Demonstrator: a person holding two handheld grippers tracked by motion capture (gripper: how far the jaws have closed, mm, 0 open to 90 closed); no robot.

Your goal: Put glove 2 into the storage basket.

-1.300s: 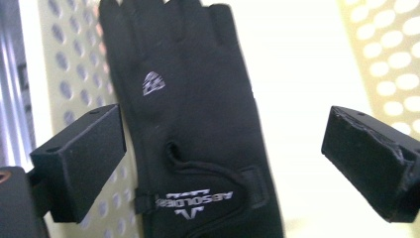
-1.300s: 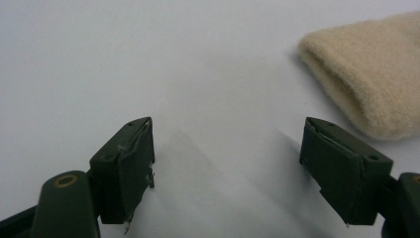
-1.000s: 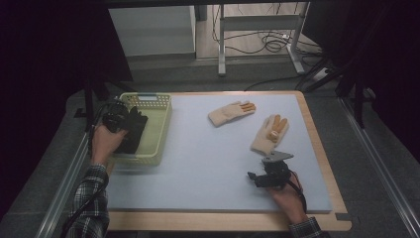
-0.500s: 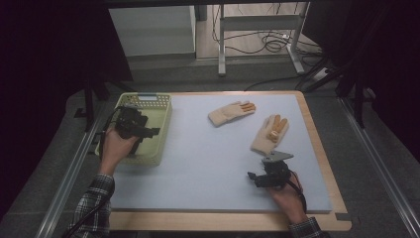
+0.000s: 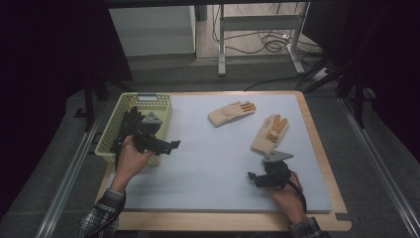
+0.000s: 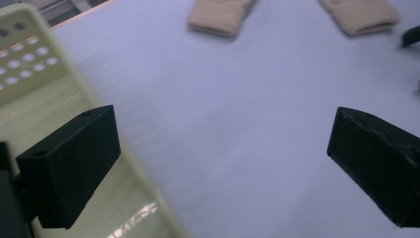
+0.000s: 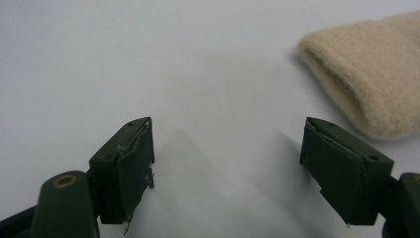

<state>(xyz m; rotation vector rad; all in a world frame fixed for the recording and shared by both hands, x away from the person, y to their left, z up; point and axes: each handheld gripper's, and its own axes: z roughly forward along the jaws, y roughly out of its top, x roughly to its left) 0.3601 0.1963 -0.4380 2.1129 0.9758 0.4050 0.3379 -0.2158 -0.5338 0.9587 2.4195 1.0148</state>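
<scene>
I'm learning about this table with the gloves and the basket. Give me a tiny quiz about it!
1. How many gloves lie on the mat?
2. True or false: the right gripper holds a glove.
3. Which is over the basket's edge: A) left gripper, B) right gripper?

Key:
1. Two: far glove and near glove.
2. False; its jaws are open and empty.
3. A.

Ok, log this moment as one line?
left tool: open, empty, at basket edge | right tool: open, empty, near glove | second glove: on mat
</scene>
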